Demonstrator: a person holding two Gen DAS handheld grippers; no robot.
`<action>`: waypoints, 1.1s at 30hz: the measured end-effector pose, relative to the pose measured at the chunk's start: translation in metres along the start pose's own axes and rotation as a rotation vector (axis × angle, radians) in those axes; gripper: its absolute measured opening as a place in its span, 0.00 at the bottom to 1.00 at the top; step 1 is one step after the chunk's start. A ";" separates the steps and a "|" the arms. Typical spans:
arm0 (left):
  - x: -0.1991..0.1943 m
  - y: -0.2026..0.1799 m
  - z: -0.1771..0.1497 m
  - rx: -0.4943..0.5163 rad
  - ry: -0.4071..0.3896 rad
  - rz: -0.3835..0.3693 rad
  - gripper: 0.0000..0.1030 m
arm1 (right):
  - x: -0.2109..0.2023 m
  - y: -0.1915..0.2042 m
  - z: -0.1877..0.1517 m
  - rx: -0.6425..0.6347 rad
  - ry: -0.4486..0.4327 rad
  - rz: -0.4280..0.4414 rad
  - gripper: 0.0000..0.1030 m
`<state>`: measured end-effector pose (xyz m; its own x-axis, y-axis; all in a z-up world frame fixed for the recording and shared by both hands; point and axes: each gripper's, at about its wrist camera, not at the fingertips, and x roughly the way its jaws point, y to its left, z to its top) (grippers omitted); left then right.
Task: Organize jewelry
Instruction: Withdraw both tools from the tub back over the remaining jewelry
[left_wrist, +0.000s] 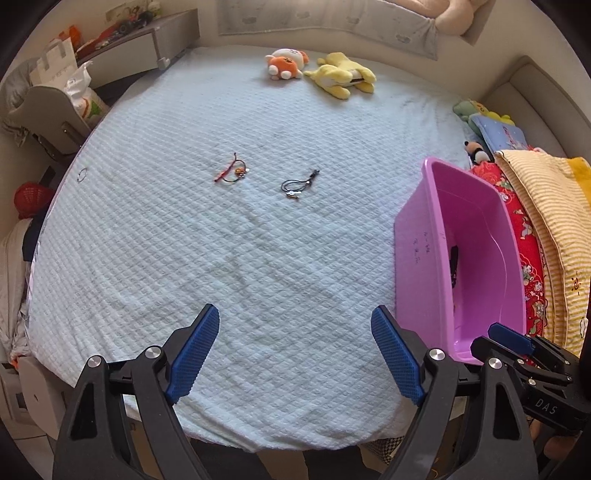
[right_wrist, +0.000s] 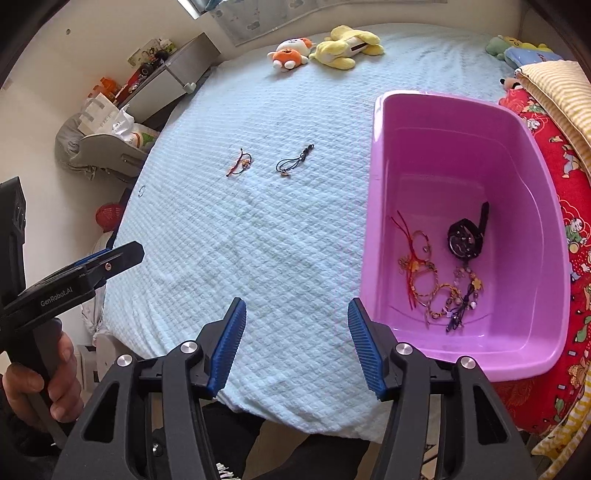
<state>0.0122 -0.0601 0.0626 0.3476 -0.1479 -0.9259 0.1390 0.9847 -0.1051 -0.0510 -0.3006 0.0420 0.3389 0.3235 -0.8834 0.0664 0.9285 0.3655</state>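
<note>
Currently two pieces remain on the pale blue bedspread: a red cord bracelet and a black cord bracelet, lying near each other, well ahead of both tools. From my left gripper the red piece lies toward eleven o'clock and the black at twelve. From my right gripper both lie between eleven and twelve. Neither tool is clearly nearer. The black cord's long axis runs from seven to one o'clock, knotted tail toward one; the red runs from eight to two. Both tools stand wide apart and empty. The pink tub, at two o'clock from the right gripper, already holds a watch and several bracelets.
</note>
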 end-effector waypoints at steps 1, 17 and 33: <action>0.001 0.013 0.001 -0.010 0.000 -0.003 0.80 | 0.003 0.008 0.003 0.008 -0.008 -0.010 0.54; 0.021 0.224 0.046 0.136 -0.036 -0.023 0.81 | 0.080 0.168 0.036 0.193 -0.120 -0.157 0.55; 0.130 0.271 0.070 0.144 -0.081 -0.081 0.85 | 0.209 0.177 0.044 0.205 -0.163 -0.239 0.61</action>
<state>0.1599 0.1808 -0.0609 0.4024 -0.2384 -0.8839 0.2983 0.9469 -0.1196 0.0730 -0.0771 -0.0651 0.4356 0.0530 -0.8986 0.3435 0.9129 0.2204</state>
